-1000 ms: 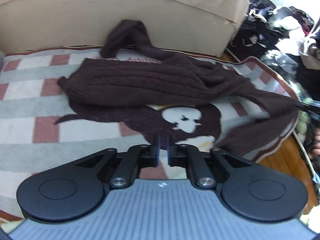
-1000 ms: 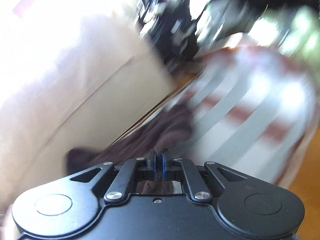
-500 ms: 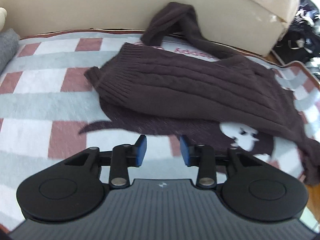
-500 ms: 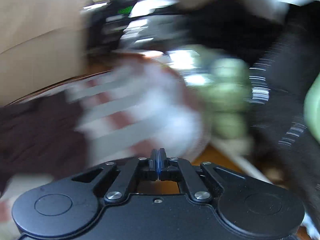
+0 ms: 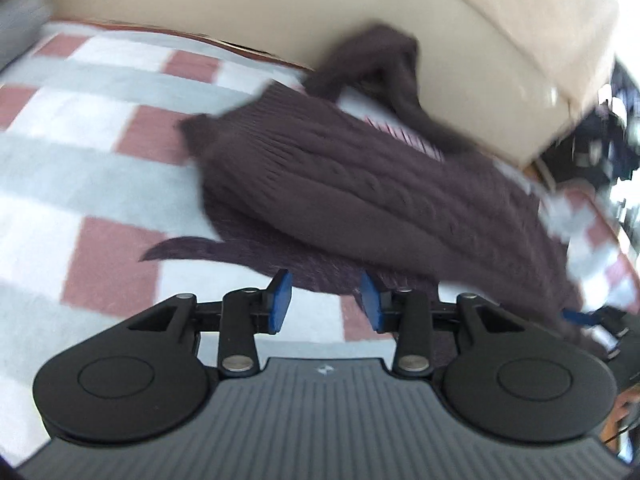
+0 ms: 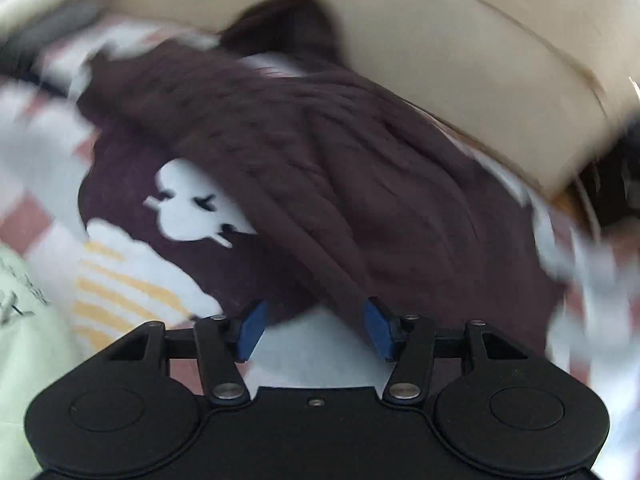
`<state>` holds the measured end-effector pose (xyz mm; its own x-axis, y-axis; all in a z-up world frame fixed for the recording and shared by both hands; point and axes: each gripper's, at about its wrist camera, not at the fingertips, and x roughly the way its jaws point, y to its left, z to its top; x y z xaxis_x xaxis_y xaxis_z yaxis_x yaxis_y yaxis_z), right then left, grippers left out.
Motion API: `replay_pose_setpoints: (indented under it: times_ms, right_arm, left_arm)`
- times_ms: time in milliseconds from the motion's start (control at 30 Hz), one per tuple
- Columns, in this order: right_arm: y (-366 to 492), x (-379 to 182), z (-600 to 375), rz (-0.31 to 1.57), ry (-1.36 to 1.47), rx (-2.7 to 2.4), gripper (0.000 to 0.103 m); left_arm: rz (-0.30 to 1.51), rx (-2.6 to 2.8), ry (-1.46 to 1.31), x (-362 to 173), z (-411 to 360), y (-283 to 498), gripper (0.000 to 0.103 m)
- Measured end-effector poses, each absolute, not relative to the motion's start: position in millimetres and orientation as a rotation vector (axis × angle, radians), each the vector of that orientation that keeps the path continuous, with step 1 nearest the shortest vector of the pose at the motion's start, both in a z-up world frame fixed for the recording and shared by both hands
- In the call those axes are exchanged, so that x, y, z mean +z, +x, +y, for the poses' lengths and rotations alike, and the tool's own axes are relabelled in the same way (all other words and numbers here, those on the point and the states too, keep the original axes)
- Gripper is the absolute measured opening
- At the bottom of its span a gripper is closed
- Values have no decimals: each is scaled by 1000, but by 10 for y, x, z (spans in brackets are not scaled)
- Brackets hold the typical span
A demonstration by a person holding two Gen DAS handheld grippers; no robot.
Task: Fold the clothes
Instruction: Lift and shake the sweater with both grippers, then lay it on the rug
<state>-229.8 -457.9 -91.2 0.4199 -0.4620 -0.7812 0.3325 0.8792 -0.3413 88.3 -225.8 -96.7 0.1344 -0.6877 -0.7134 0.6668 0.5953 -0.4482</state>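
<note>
Both grippers spread wide since a moment ago, left gripper [image 5: 326,300] empty, right gripper [image 6: 316,330] empty, brown sweater [image 5: 380,184] at twelve o'clock on checked blanket [image 5: 80,152].

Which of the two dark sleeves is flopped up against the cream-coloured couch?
The far sleeve of the brown sweater, rising onto the cream couch front. The other sleeve trails toward the blanket's right edge.

One dark brown sweater [image 5: 360,184], one checked blanket [image 5: 80,184], one beige cushion [image 5: 240,4], two grippers: left gripper [image 5: 325,301], right gripper [image 6: 314,328]
</note>
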Motion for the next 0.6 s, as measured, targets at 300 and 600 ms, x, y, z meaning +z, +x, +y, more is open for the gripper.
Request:
replay_pose_setpoints:
  times_ms: [300, 600]
  right_arm:
    - [-1905, -1055, -4759, 992, -251, -522, 12]
    - [-2903, -488, -4447, 773, 120, -598, 0]
  left_arm:
    - [1106, -901, -42, -1160, -1835, 978, 39]
    - [1086, -907, -117, -1117, -1772, 1109, 44]
